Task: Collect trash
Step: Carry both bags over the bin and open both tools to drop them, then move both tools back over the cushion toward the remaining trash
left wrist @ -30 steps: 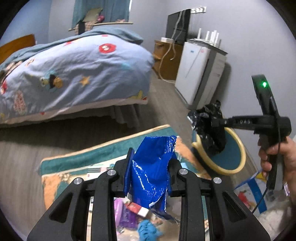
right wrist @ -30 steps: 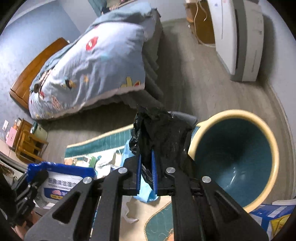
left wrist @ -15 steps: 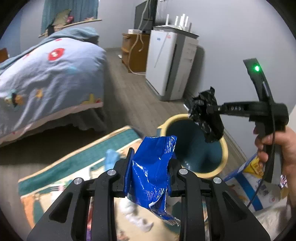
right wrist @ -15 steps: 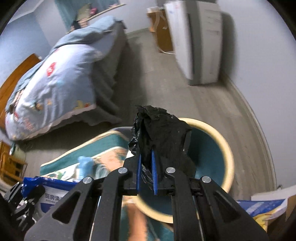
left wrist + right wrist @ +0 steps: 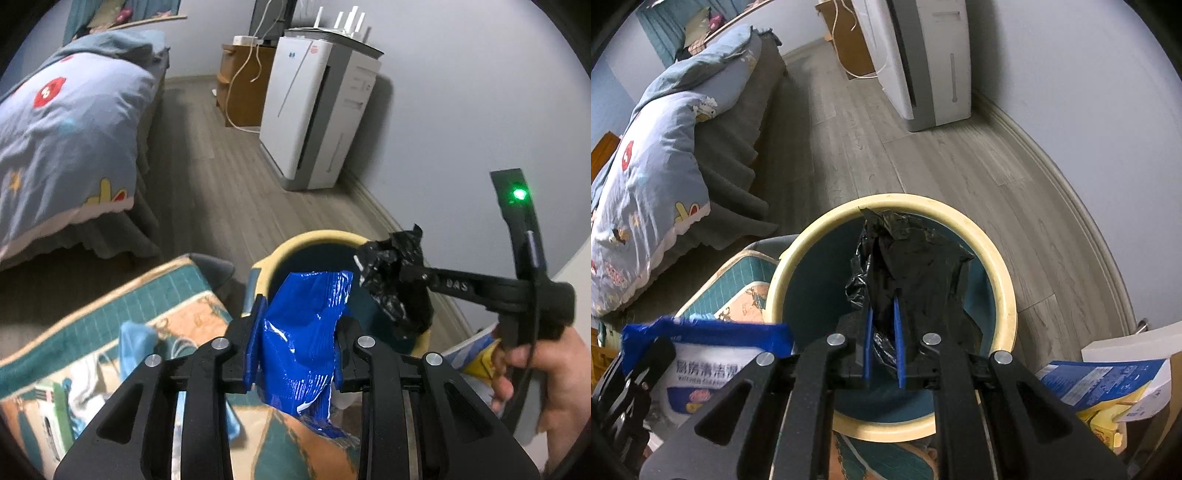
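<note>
Bin (image 5: 960, 218) nearer, air purifier (image 5: 317, 110) beyond

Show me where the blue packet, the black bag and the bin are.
blue packet (image 5: 299, 343), left wrist view, its crinkled middle.
black bag (image 5: 919, 269), right wrist view, its crumpled front.
bin (image 5: 1001, 273), right wrist view, its cream rim.

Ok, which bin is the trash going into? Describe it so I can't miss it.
Find the tall white appliance against the grey wall; nearer the camera on the wooden floor, by the patterned teal rug, stands the round bin. Its cream rim and dark teal inside set it apart from the blue cardboard boxes beside it.
</note>
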Demonstrator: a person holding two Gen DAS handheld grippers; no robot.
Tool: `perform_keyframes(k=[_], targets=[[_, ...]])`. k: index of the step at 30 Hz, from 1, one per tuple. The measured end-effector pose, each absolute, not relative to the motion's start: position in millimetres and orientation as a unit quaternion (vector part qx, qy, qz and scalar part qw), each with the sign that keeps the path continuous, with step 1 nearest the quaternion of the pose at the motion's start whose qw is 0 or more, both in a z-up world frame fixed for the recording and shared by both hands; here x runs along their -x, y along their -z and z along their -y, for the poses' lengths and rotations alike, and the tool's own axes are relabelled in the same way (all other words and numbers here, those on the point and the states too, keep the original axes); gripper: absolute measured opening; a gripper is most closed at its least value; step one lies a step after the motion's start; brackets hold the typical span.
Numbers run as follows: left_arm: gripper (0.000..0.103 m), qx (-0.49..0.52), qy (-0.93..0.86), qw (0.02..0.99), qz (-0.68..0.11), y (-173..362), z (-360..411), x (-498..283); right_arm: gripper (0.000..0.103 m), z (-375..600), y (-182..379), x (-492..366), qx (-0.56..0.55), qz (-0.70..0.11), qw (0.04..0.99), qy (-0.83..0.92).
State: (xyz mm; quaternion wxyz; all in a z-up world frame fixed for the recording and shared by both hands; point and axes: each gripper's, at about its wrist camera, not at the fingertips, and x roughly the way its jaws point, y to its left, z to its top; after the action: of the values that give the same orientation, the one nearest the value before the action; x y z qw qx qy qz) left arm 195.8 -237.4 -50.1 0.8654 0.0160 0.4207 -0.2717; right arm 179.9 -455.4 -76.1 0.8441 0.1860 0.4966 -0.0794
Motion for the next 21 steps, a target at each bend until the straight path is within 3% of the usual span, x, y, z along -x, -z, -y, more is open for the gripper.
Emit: perform_keyframes(k=[4,5,6,7,9,11,12,21], targets=[[0.059,-0.004,0.277,0.864,-0.42,51.7,232.9,-201.4,0.012,458.5,75.6,-177.3,-0.191,-0.494,0.844,0.085],[0.071,-0.005,0.275,0.868,-0.414,51.3,231.1,-201.5,0.017,459.0,75.2,-177.0,-0.191,-0.493,0.844,0.086],[0.08,-0.006,0.273,0.87,-0.41,50.7,228.2,-199.5,0.027,459.8,74.6,-175.1,-0.192,-0.491,0.845,0.086],[0.081,-0.007,0.268,0.874,-0.405,49.6,224.9,-198.8,0.034,460.0,73.4,-174.7,-0.191,-0.489,0.847,0.088],[0.09,-0.005,0.256,0.877,-0.406,48.5,218.5,-199.3,0.067,460.0,70.0,-173.7,-0.19,-0.481,0.851,0.093],[0.093,-0.001,0.244,0.881,-0.406,49.1,211.2,-199.1,0.085,458.7,66.0,-172.9,-0.187,-0.473,0.856,0.094],[0.093,-0.001,0.239,0.882,-0.406,49.6,207.2,-198.6,0.089,456.2,63.2,-172.5,-0.185,-0.467,0.86,0.09],[0.095,-0.05,0.204,0.897,-0.389,36.9,171.3,-179.3,0.097,435.7,56.4,-175.9,-0.163,-0.466,0.867,0.068]])
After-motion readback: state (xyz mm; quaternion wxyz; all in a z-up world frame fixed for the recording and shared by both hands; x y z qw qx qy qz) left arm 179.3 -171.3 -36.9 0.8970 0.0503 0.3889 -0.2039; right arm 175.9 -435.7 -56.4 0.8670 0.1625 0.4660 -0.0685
